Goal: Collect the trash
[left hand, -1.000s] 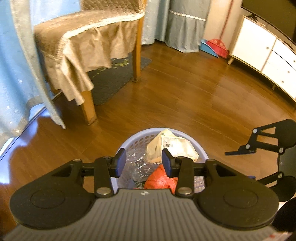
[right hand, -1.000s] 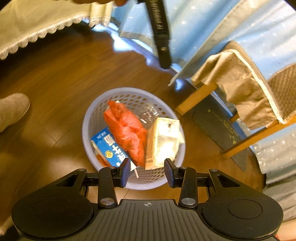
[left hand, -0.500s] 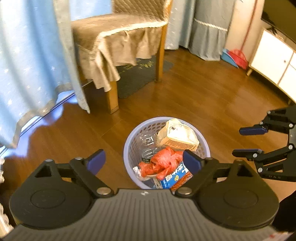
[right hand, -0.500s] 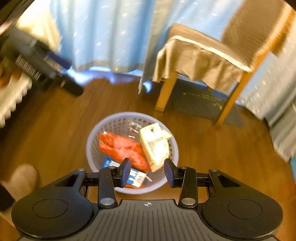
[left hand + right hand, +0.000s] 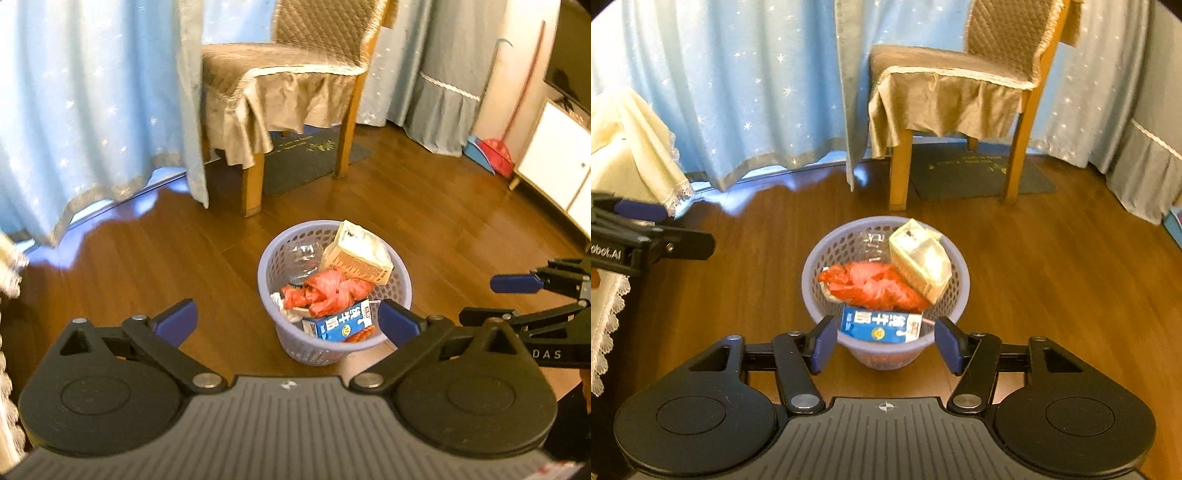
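A lilac plastic basket [image 5: 271, 266] [image 5: 812, 266] stands on the wooden floor. It holds a red plastic bag [image 5: 328, 291] [image 5: 875, 284], a blue and white carton [image 5: 340, 325] [image 5: 879, 326], a cream carton [image 5: 360, 254] [image 5: 919, 258] and a clear bottle [image 5: 303, 258]. My left gripper [image 5: 288, 323] hangs wide open above and in front of the basket, holding nothing. My right gripper [image 5: 885, 343] is open too, empty, with the basket's near wall showing between its jaws. Each gripper shows at the edge of the other's view: the right gripper [image 5: 498, 301] and the left gripper [image 5: 661, 227].
A wooden chair [image 5: 295, 96] [image 5: 960, 88] with a tan cover stands behind the basket on a dark mat [image 5: 979, 173]. Blue starred curtains [image 5: 738, 92] hang at the back. A white cabinet [image 5: 557, 170] and a red dustpan [image 5: 495, 155] are at the right. A cream lace cloth [image 5: 624, 147] hangs at the left.
Both grippers have drawn back and up from the basket, so it looks smaller and farther. The left jaws have spread wide apart. The right jaws have widened as well.
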The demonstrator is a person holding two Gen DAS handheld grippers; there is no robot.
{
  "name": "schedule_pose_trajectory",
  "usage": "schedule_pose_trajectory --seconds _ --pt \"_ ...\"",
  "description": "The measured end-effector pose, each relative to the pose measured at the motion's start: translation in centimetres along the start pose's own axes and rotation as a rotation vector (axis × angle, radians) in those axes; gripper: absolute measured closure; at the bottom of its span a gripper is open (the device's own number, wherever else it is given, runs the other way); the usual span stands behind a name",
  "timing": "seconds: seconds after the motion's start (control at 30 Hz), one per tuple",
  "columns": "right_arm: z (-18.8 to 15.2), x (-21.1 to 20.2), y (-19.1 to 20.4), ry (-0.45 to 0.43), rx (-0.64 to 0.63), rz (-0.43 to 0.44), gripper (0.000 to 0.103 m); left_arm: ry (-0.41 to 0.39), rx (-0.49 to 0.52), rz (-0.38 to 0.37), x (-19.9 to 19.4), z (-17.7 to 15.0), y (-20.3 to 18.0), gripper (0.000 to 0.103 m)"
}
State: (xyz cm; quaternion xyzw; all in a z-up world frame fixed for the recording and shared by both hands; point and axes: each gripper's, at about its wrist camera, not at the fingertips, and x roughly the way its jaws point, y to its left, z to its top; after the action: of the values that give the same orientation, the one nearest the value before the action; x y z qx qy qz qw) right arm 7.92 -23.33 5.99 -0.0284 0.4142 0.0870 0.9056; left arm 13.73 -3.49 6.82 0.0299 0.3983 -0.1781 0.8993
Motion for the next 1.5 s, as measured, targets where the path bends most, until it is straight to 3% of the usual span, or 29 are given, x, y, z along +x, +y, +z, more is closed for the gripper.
schedule_pose_trajectory --seconds 0.4,1.5 --pt "-2.0 -4.1 2.3 -0.013 0.038 -0.017 0.034 -0.030 -0.094 0.042 -3.4 -3.7 -0.9 0.001" --pt "-4.1 -9.2 3.4 -0.002 0.102 -0.023 0.034 0.033 -0.188 0.111 -8.8 -7.6 -2.9 0.001"
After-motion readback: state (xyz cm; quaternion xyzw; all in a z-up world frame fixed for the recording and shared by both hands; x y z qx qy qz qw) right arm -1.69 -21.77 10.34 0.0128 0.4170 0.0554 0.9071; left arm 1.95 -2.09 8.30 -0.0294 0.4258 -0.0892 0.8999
